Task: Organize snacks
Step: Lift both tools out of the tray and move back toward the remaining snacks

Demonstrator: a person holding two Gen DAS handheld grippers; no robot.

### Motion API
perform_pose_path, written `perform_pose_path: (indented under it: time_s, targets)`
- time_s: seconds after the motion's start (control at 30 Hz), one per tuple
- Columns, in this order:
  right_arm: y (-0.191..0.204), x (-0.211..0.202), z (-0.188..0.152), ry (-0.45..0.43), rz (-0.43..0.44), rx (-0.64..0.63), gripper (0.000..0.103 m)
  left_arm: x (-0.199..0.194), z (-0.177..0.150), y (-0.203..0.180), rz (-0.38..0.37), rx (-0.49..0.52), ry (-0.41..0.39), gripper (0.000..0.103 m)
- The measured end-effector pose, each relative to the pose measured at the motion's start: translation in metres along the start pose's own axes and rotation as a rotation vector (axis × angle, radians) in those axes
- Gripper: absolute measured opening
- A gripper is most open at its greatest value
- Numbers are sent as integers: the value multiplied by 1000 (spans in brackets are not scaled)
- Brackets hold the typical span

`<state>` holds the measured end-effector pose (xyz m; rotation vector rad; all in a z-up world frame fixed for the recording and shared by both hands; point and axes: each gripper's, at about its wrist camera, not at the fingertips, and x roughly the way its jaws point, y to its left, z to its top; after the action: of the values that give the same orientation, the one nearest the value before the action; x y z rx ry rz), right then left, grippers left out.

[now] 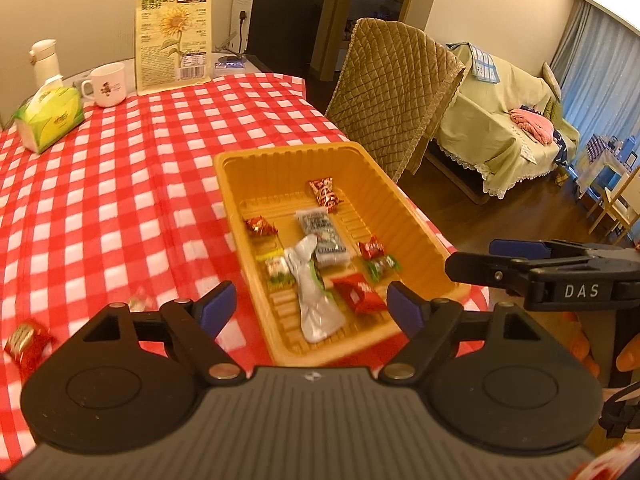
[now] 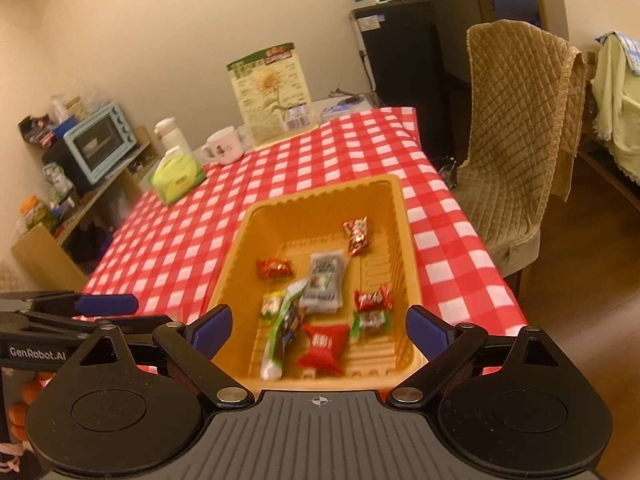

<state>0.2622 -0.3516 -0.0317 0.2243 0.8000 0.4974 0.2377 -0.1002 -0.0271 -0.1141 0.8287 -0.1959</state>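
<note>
An orange plastic tray (image 1: 240, 184) (image 2: 256, 240) sits on the red-checked tablecloth and holds several wrapped snacks, among them a long silver pouch (image 1: 316, 292) (image 2: 280, 340), a grey packet (image 1: 322, 236) (image 2: 324, 280) and a red packet (image 1: 356, 292) (image 2: 322, 346). My left gripper (image 1: 310, 306) is open and empty above the tray's near end. My right gripper (image 2: 318, 330) is open and empty over the tray; it shows from the side in the left wrist view (image 1: 480, 258). A red snack (image 1: 26, 344) and a small clear-wrapped candy (image 1: 138, 302) lie on the cloth left of the tray.
At the table's far end stand a sunflower-seed bag (image 1: 174, 40) (image 2: 274, 92), a white mug (image 1: 106, 84) (image 2: 224, 146), a green tissue box (image 1: 48, 118) (image 2: 178, 176) and a white flask (image 1: 44, 62). A quilted chair (image 1: 392, 92) (image 2: 516, 128) stands right of the table. Shelves with a toaster oven (image 2: 98, 142) stand left.
</note>
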Motion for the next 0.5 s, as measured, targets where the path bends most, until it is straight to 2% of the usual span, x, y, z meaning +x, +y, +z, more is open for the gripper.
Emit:
perform_pose_path:
  time_s: [0.5]
  targets:
    - [33, -5, -45, 126, 43, -103, 94, -41, -59, 15, 58, -92, 37, 81]
